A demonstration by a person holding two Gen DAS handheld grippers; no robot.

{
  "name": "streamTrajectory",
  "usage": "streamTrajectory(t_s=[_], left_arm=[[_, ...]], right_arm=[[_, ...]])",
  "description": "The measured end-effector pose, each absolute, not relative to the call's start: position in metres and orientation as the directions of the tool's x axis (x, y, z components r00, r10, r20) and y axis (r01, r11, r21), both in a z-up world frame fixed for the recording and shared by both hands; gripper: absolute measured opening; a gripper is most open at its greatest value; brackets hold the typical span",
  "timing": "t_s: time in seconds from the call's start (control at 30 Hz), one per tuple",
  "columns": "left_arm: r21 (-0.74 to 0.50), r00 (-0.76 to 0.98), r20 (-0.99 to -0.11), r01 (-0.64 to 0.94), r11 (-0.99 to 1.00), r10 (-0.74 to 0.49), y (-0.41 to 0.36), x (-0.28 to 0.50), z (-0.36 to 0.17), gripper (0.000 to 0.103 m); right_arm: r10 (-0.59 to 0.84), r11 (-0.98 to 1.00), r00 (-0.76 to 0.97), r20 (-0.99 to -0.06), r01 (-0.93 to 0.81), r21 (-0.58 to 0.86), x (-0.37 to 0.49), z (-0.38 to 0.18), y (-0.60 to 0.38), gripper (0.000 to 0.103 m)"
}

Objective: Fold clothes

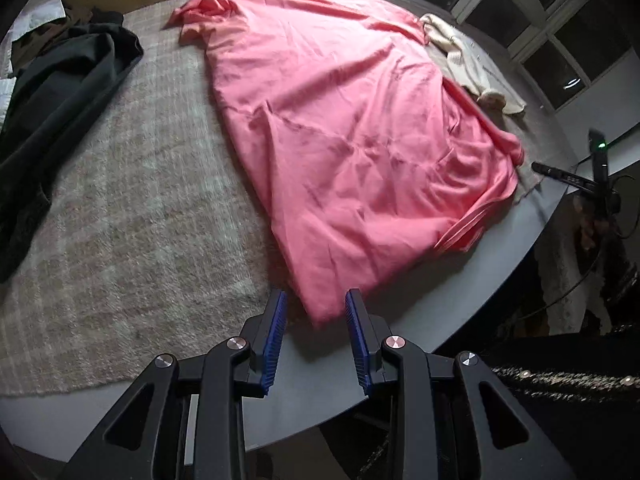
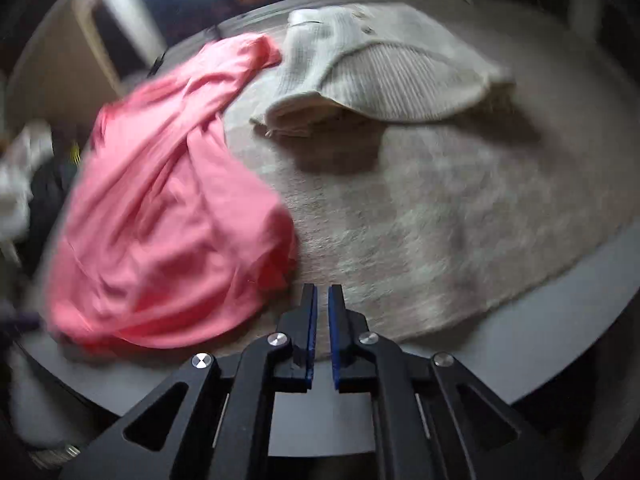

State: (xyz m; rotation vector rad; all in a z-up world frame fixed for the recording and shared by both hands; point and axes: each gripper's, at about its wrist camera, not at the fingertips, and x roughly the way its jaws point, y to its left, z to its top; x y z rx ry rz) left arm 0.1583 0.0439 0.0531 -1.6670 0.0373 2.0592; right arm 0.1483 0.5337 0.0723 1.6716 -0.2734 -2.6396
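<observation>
Pink garment [image 1: 352, 148] lies spread & wrinkled on the beige fuzzy mat [image 1: 120, 208] atop the grey surface [image 1: 500, 248], its near corner poking between the blue pads of the left tongs [image 1: 316, 300], which stand parted w/ no clear pinch on the cloth. Right tongs [image 2: 322, 292] hover over the mat's edge just right of the pink heap, pads nearly together w/ a thin gap & nothing in it. A folded cream knit sweater [image 2: 384, 80] sits farther back on the mat, a dark garment [image 1: 60, 92] bunched at the left side.
</observation>
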Motion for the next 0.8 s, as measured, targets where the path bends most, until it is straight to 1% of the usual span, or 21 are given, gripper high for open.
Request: streamTrajectory(t_s=[0.03, 0.07, 0.1, 0.2, 0.3, 0.37, 0.4, 0.43, 0.47, 0.5, 0.57, 0.63, 0.7, 0.8], left_arm=[[-0.284, -0.129, -0.926, -0.383, -0.879, 0.356, 0.045, 0.159, 0.051, 0.029], [-0.288, -0.121, -0.926, -0.385, -0.877, 0.358, 0.047, 0.160, 0.049, 0.031], [-0.287, -0.112, -0.929, -0.388, -0.876, 0.354, 0.049, 0.162, 0.046, 0.035], [-0.279, -0.105, -0.931, -0.406, -0.870, 0.348, 0.059, 0.168, 0.041, 0.038], [-0.260, -0.111, -0.939, -0.389, -0.884, 0.325, 0.062, 0.164, 0.034, 0.038], [-0.265, -0.116, -0.938, -0.366, -0.892, 0.326, 0.061, 0.159, 0.030, 0.032], [-0.268, -0.128, -0.934, -0.365, -0.892, 0.333, 0.060, 0.157, 0.030, 0.018], [-0.270, -0.145, -0.928, -0.370, -0.889, 0.343, 0.060, 0.156, 0.032, 0.007], [-0.273, -0.162, -0.922, -0.375, -0.886, 0.352, 0.060, 0.155, 0.034, 0.002], [-0.281, -0.191, -0.909, -0.375, -0.883, 0.370, 0.057, 0.153, 0.040, 0.002], [-0.297, -0.229, -0.891, -0.360, -0.884, 0.392, 0.048, 0.150, 0.056, 0.001], [-0.305, -0.271, -0.874, -0.338, -0.890, 0.403, 0.032, 0.146, 0.082, 0.001], [-0.288, -0.329, -0.860, -0.320, -0.903, 0.391, 0.008, 0.150, 0.119, 0.001], [-0.245, -0.409, -0.840, -0.300, -0.922, 0.357, -0.029, 0.162, 0.174, 0.001]], right_arm=[[-0.109, -0.991, -0.427, -0.898, -0.028, 0.133, 0.146, 0.075, 0.525, 0.021], [-0.115, -0.993, -0.428, -0.896, 0.024, 0.116, 0.143, 0.077, 0.517, 0.031], [-0.121, -0.993, -0.432, -0.894, 0.071, 0.099, 0.139, 0.078, 0.509, 0.036], [-0.116, -0.990, -0.426, -0.897, 0.123, 0.070, 0.125, 0.072, 0.499, 0.037], [-0.125, -0.990, -0.396, -0.910, 0.115, 0.086, 0.119, 0.060, 0.500, 0.037], [-0.139, -0.989, -0.371, -0.918, 0.107, 0.107, 0.116, 0.052, 0.501, 0.037], [-0.153, -0.986, -0.370, -0.916, 0.118, 0.117, 0.116, 0.050, 0.500, 0.037], [-0.166, -0.983, -0.372, -0.913, 0.132, 0.125, 0.116, 0.050, 0.498, 0.037], [-0.179, -0.980, -0.368, -0.912, 0.154, 0.130, 0.117, 0.050, 0.495, 0.029], [-0.192, -0.975, -0.363, -0.912, 0.175, 0.136, 0.117, 0.051, 0.492, 0.002], [-0.229, -0.968, -0.375, -0.898, 0.185, 0.170, 0.116, 0.060, 0.493, 0.002], [-0.308, -0.951, -0.420, -0.853, 0.169, 0.260, 0.116, 0.085, 0.497, 0.002], [-0.385, -0.922, -0.495, -0.779, 0.161, 0.353, 0.121, 0.123, 0.503, 0.002], [-0.444, -0.883, -0.595, -0.670, 0.162, 0.441, 0.146, 0.171, 0.511, 0.002]])
